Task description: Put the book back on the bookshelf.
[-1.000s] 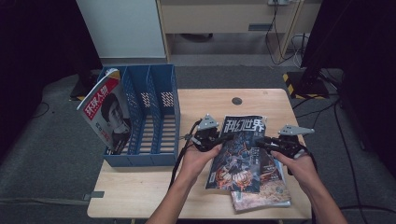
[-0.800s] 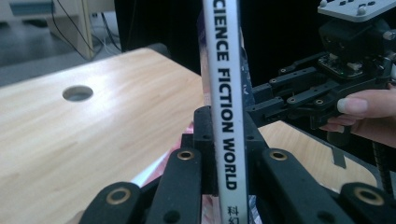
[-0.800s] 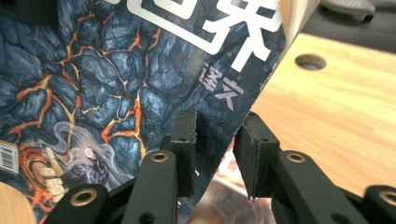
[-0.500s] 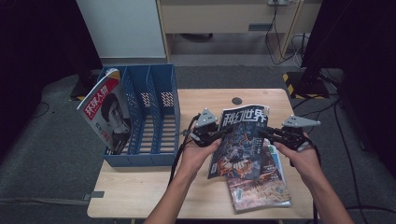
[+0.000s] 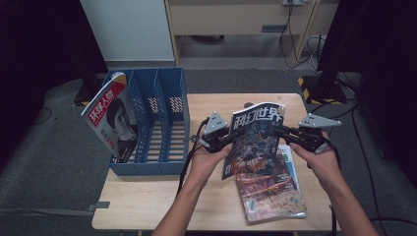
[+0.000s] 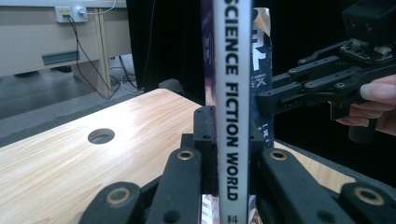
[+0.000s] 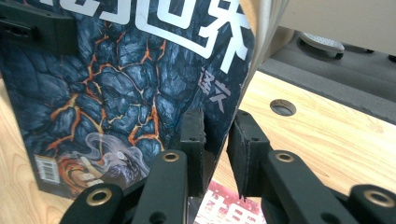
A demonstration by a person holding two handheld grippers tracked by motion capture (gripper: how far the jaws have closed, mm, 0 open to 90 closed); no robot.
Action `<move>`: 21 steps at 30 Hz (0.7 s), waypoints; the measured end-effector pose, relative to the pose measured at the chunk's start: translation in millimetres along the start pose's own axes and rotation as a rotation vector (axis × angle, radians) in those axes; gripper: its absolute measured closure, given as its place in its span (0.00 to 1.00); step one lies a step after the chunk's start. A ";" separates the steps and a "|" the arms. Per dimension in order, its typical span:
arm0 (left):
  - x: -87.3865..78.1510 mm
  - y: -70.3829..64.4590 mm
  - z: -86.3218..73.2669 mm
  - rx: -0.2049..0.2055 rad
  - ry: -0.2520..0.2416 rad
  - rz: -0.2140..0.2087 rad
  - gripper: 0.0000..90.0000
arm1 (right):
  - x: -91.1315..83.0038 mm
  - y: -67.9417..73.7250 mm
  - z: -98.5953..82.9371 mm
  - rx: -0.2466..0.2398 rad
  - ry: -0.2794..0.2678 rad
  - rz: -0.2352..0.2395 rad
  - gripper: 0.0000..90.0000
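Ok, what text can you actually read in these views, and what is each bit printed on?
"SCIENCE FICTION WORLD": on the spine of the held magazine, between the left gripper's jaws.
"科幻世界": large white title on the same magazine's cover, high view.
"环球人物": red-banded title on the magazine in the blue file rack.
Barcode on the held magazine's cover and the small characters "译文" in the right gripper view: barely legible.
Lower magazine on the table: text too blurred to read.

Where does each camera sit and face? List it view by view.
High view: above the table, looking forward and down; both forearms enter from below.
Left gripper view: on the left claw, looking along its jaws at the magazine spine.
Right gripper view: on the right claw, its jaws below, facing the cover.
Shared: all three show the magazine clamped by both claws.
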State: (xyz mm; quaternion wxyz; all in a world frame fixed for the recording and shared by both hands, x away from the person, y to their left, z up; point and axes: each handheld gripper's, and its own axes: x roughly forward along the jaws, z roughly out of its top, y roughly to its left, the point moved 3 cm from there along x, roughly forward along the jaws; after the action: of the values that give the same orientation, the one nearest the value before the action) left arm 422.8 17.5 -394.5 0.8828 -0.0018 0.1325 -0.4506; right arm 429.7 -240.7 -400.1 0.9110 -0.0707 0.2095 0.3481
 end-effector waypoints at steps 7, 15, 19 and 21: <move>-13.7 -2.8 -7.7 0.001 -0.025 -0.014 0.91 | -5.8 11.0 2.0 -0.047 -0.013 0.009 0.87; -16.4 -2.0 -8.4 -0.008 -0.048 -0.026 0.87 | -8.6 19.7 4.4 -0.074 -0.029 0.020 0.89; -16.0 -3.7 -8.6 -0.005 -0.066 -0.036 0.85 | -10.3 20.7 3.4 -0.075 -0.034 0.025 0.89; -15.3 -3.6 -9.4 -0.011 -0.076 -0.033 0.85 | -11.6 21.6 2.7 -0.077 -0.038 0.027 0.89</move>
State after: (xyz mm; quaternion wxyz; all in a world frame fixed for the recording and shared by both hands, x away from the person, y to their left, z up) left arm 409.2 28.7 -399.6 0.8796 -0.0260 0.1011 -0.4641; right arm 408.5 -230.8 -392.3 0.9068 -0.0961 0.1796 0.3692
